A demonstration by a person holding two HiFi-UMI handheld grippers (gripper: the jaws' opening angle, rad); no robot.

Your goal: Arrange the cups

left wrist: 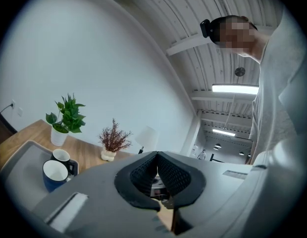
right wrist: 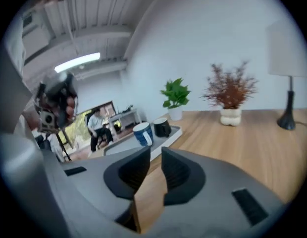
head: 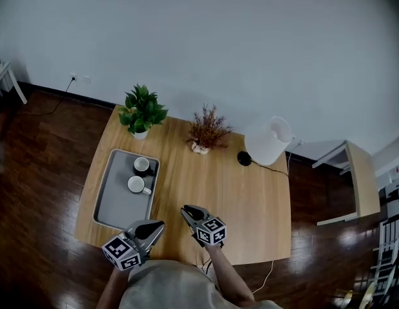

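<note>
Two cups stand in a grey tray (head: 119, 208) on the left of the wooden table (head: 251, 198): a black cup (head: 142, 165) farther back and a blue cup (head: 136, 185) with a white inside in front of it. Both grippers hover over the table's near edge, apart from the cups. My left gripper (head: 157, 225) sits just right of the tray's near corner; its jaws (left wrist: 156, 155) touch at the tips and hold nothing. My right gripper (head: 188, 210) points toward the tray; its jaws (right wrist: 153, 155) stand a narrow gap apart, empty. The right gripper view shows the blue cup (right wrist: 142, 133) and the black cup (right wrist: 162, 127) ahead to the left.
A green potted plant (head: 141, 110), a pot of dried reddish flowers (head: 206, 131) and a white-shaded lamp (head: 269, 140) with a black base line the table's far edge. A small side table (head: 360, 179) stands on the dark floor to the right.
</note>
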